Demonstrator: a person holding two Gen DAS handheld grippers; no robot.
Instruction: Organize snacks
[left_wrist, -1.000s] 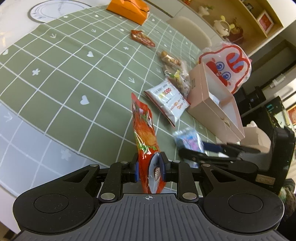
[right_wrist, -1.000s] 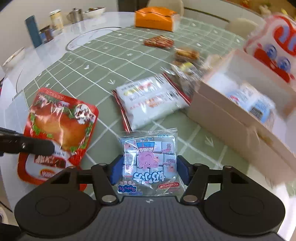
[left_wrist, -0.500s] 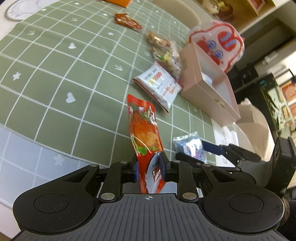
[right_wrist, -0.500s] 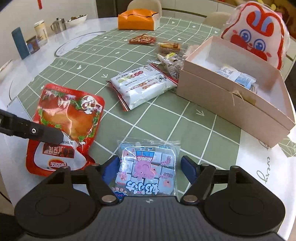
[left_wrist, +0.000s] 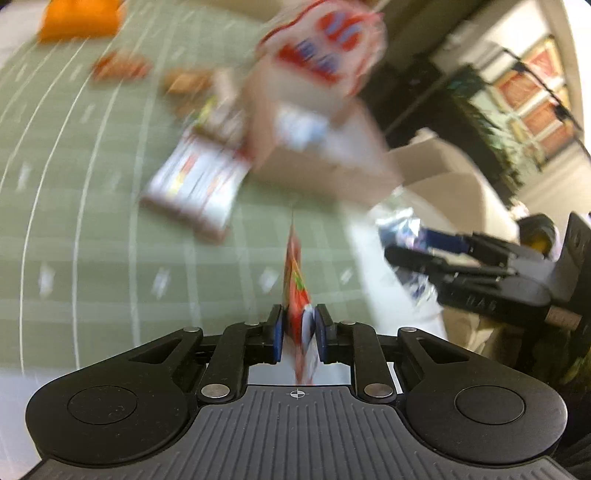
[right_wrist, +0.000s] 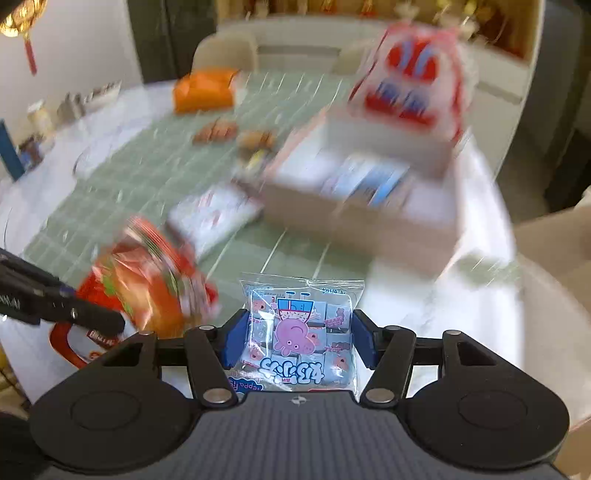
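Note:
My left gripper (left_wrist: 298, 332) is shut on a red chicken snack packet (left_wrist: 294, 280), held edge-on above the green tablecloth; the packet also shows in the right wrist view (right_wrist: 147, 280). My right gripper (right_wrist: 299, 339) is shut on a blue Peppa Pig candy bag (right_wrist: 301, 332), lifted off the table; it also shows in the left wrist view (left_wrist: 402, 236). The pink open box (right_wrist: 354, 225) with small packets inside stands ahead, blurred, with its red-and-white bunny lid (right_wrist: 410, 85) upright behind it.
A white snack packet (right_wrist: 214, 214) lies left of the box, with smaller wrapped snacks (right_wrist: 255, 140) and a red packet (right_wrist: 216, 131) behind it. An orange box (right_wrist: 203, 90) sits at the far table edge. Jars (right_wrist: 40, 118) stand far left. A beige chair (left_wrist: 443, 173) is at the right.
Both grippers have lifted and swung toward the pink box with their packets; the views are motion-blurred. The right gripper has closed on the Peppa Pig bag, which lay between open jaws.

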